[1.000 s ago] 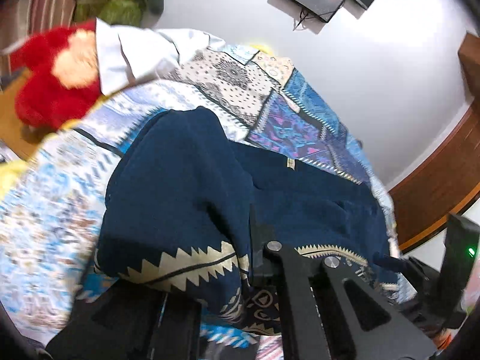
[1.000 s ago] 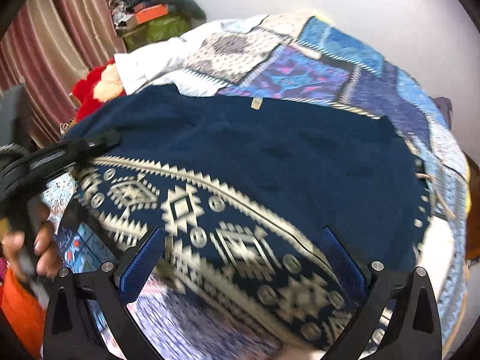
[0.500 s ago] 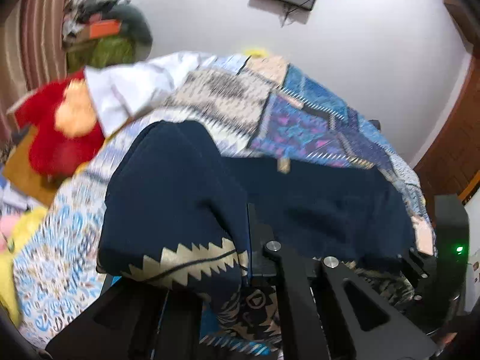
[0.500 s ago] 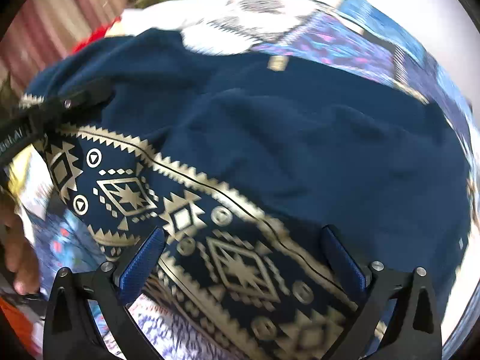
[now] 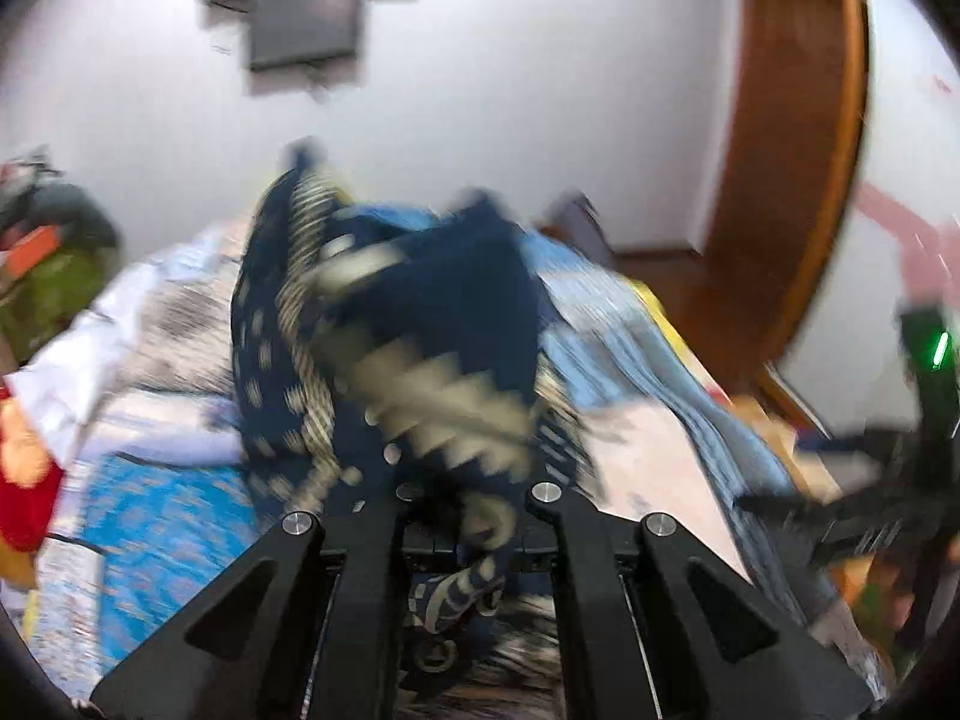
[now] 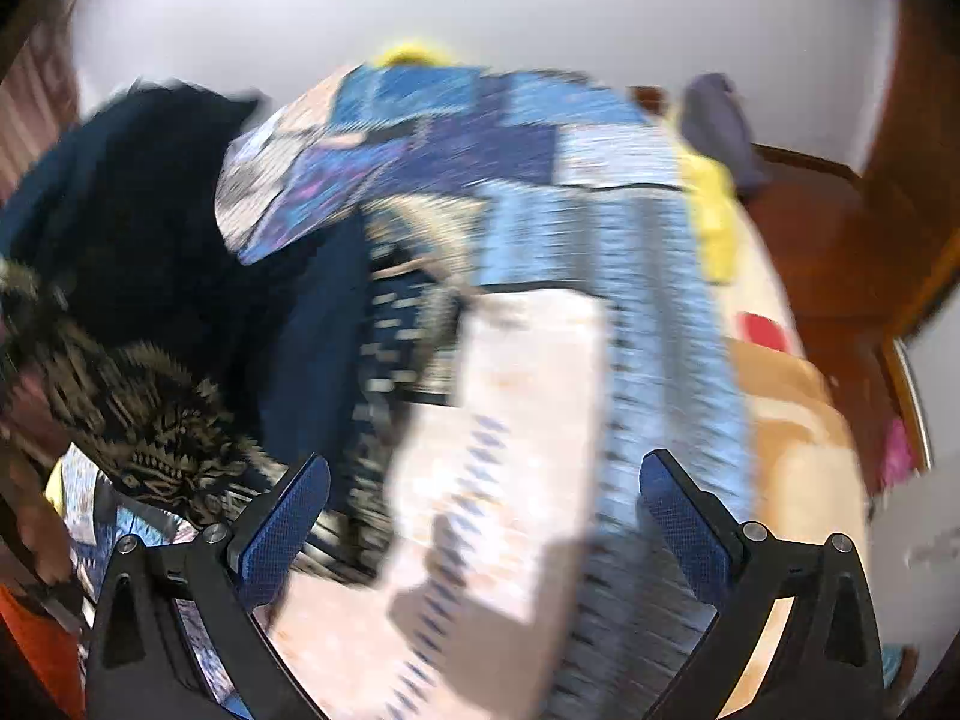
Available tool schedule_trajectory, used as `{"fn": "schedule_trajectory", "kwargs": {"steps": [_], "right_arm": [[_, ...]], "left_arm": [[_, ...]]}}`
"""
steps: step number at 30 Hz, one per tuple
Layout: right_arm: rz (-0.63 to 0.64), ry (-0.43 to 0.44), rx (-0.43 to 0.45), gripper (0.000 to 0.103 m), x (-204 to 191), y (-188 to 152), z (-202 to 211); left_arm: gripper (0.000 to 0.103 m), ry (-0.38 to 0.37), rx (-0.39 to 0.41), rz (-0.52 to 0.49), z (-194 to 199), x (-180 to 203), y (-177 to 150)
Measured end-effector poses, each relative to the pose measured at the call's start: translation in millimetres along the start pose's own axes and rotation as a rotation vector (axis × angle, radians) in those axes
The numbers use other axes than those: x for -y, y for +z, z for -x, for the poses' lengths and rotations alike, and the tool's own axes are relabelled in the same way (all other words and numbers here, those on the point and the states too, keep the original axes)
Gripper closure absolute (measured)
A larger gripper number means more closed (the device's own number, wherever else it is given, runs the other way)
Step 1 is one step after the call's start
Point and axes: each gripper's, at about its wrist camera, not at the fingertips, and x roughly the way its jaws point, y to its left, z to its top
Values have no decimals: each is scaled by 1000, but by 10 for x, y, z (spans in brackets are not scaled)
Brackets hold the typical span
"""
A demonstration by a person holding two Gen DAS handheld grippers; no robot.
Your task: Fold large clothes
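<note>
1. Since 0.5 s ago, both cameras have swung: the navy garment (image 5: 384, 324), then spread across the bed under the right gripper's fingers, now stands bunched in front of the left gripper (image 5: 474, 516), and both views are smeared with motion blur.
2. Closest in the left wrist view, the left gripper's 2 fingers (image 5: 552, 510) sit close together, clamped on a cream-patterned edge of the garment that passes between them and hangs down below.
3. Just beyond those fingers the garment rises in a heap, its zigzag cream border facing the camera.
4. Under and around the heap lies the patchwork quilt (image 5: 150, 516), blue to the left of the fingers and pale to the right.
5. Far left are a white cloth (image 5: 72, 354) and a red plush toy (image 5: 24, 504); far right is a wooden door frame (image 5: 798, 180).
6. On the wall beyond hangs a dark screen (image 5: 306, 18).
7. In the right wrist view, the right gripper (image 6: 480, 516) has its blue-padded fingers (image 6: 282, 528) spread wide with nothing between them; bare quilt (image 6: 510, 420) lies beyond.
8. Left of those fingers the garment (image 6: 150, 228) lies piled, apart from the right finger.
</note>
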Motion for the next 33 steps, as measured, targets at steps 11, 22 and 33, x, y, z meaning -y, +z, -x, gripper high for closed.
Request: {"fn": "schedule_trajectory", "kwargs": {"steps": [11,22,33], "right_arm": [[-38,-10,31,0,358,-296,511],[11,115,45,0,-157,-202,525],[135,178,-64,0,-1067,-33,-308]], "left_arm": [[82,-66,-289,-100,-300,348,-691],[19,-24,-178,-162,541,59,-584],[7,92,-234,62,125,-1072,-570]]}}
